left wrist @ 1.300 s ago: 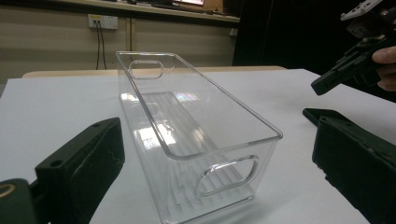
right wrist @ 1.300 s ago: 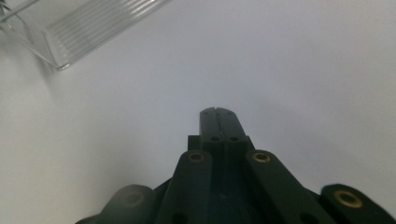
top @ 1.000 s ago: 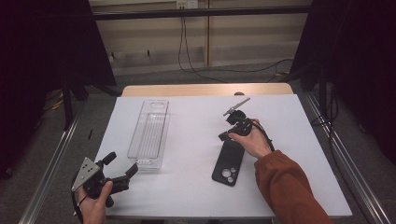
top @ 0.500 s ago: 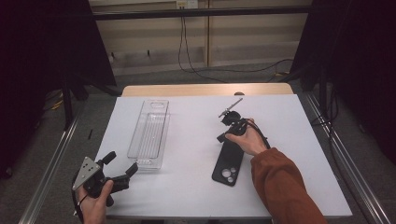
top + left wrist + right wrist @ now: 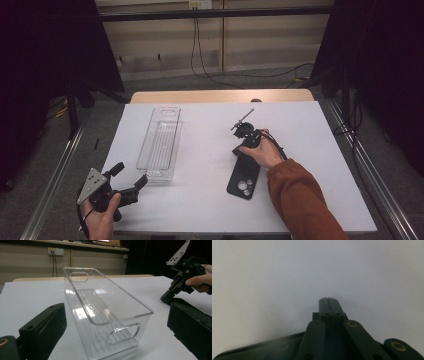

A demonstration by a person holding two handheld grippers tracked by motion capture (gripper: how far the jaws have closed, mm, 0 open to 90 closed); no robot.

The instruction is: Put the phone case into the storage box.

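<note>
A clear plastic bin [image 5: 160, 142] lies lengthwise on the white table [image 5: 200, 200], left of centre. A black phone [image 5: 244, 175] lies face down at centre right, camera lenses toward me. My right gripper [image 5: 236, 149] is shut with nothing in it. It points down at the table just by the phone's far end. In the right gripper view its jaws [image 5: 327, 300] are pressed together over bare table, with the phone's dark edge [image 5: 262, 350] at the lower left. My left gripper [image 5: 130, 175] rests open at the near left corner, aimed at the bin's [image 5: 105, 310] near end.
The table's near edge runs just below my left hand [image 5: 100, 220]. Metal rails [image 5: 50, 190] flank both sides of the table, and cables [image 5: 210, 65] lie on the floor behind it. In the left gripper view the right gripper [image 5: 180, 285] stands at the upper right.
My right gripper has shifted slightly left and nearer, toward the phone's far end. The left gripper has not moved.
</note>
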